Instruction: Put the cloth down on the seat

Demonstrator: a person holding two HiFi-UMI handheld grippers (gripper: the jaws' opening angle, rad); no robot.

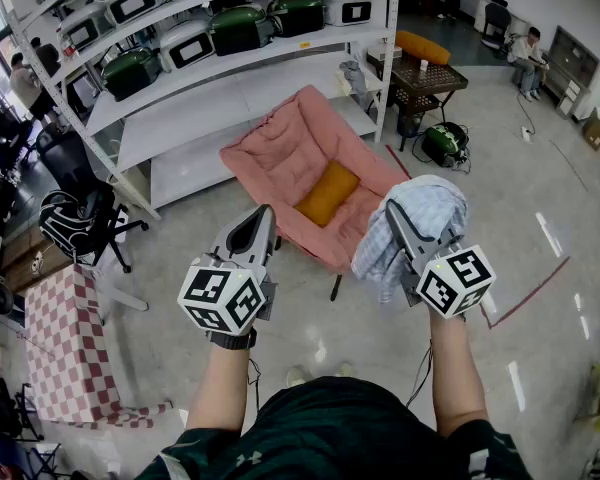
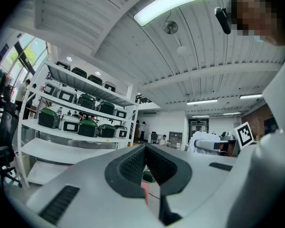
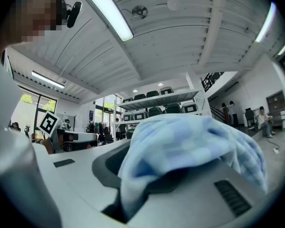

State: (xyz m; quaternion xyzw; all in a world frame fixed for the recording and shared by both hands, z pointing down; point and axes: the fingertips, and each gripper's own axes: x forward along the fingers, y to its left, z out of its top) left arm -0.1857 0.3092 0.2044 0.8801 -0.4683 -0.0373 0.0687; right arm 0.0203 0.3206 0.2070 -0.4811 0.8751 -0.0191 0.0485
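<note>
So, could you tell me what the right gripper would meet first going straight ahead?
The right gripper, shut on the cloth, would probably pass above the pink chair and meet the shelving, though height is unclear.

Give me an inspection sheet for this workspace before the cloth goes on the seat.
surface: grey floor, with a red tape line on it.
job's things: blue-white checked cloth bunched on the right gripper, not on the seat; pink chair holds only an orange cushion.
clutter: black office chair and a red-checked furniture piece on the person's left.
grippers: left gripper shut, empty; right gripper shut on the cloth.
cables: cords beside the green unit on the floor beyond the chair.
surroundings: shelving with green and white appliances; wicker table; seated person far off.
</note>
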